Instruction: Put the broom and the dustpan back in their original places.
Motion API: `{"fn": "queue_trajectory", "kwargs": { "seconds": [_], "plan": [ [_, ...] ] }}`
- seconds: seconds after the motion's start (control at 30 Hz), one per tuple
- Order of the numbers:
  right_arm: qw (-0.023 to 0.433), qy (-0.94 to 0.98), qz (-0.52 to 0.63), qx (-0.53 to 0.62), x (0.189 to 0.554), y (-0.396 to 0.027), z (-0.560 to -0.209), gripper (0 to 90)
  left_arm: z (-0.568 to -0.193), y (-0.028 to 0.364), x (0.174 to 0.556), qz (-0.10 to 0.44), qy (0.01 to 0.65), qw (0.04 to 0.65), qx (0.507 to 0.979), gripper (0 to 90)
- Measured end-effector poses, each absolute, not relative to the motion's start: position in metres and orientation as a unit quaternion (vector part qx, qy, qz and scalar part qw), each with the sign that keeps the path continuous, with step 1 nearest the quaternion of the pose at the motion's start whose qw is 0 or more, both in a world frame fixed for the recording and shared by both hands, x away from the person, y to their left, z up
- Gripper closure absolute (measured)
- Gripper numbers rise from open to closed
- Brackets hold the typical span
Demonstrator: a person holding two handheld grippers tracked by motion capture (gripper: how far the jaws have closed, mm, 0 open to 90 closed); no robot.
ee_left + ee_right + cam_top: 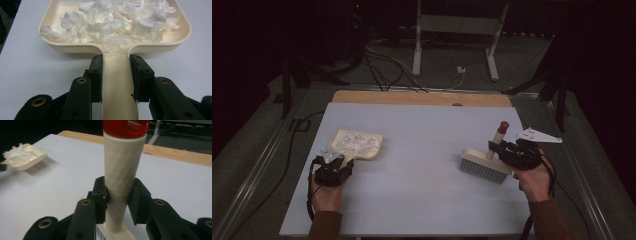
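— What has the left gripper (333, 170) got?

— Its jaws are closed tight on the cream handle of the dustpan (358, 145), one pad pressed against each side, just behind where the handle widens into the pan. In the left gripper view the handle runs straight up between the two black pads.

— And what is in the pan?

— A heap of crumpled white tissue (112, 22), spread across most of it and piled against the back wall. The dustpan lies flat on the tabletop (422, 165), toward its left side, with the open mouth facing away from the person.

— Where is the brush?

— The brush (486, 165) is over on the right side of the tabletop, well apart from the dustpan. Its pale head sits low with the bristles down on the grey surface, and the handle rises at a slant, ending in a red cap (503, 127).

— Is it held?

— Yes. The right gripper (504, 150) has its jaws clamped on the lower part of the brush handle, just above the head. The right gripper view shows both pads touching the cream shaft, with the red cap at the top of that view.

— Anything else near it?

— The grey three-cornered plate on top of the right gripper sticks out to the right, and the person's hand (532, 182) wraps the gripper body from below. A strip of wood (422, 98) shows along the tabletop's far edge
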State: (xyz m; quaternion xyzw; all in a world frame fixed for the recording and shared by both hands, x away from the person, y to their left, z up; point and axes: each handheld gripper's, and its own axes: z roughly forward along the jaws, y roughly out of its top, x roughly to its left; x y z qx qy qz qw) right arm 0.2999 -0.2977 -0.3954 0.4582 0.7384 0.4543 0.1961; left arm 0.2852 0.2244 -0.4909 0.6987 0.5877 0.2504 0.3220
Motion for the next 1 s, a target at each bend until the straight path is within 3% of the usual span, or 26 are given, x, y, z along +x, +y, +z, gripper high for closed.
{"fn": "queue_trajectory", "kwargs": {
  "seconds": [0.43,0.77,1.0],
  "plan": [
    [0.144,0.782,0.447,0.410,0.295,-0.319,-0.392,70.5,-0.491,0.224,0.285,0.254,0.592,0.321,0.694,66.7],
    [0.065,0.802,0.436,0.403,0.306,-0.333,-0.394,70.5,-0.492,0.225,0.285,0.255,0.597,0.321,0.690,66.7],
    [0.063,0.796,0.429,0.421,0.326,-0.328,-0.404,70.0,-0.492,0.227,0.283,0.260,0.602,0.320,0.684,66.7]
  ]
}}
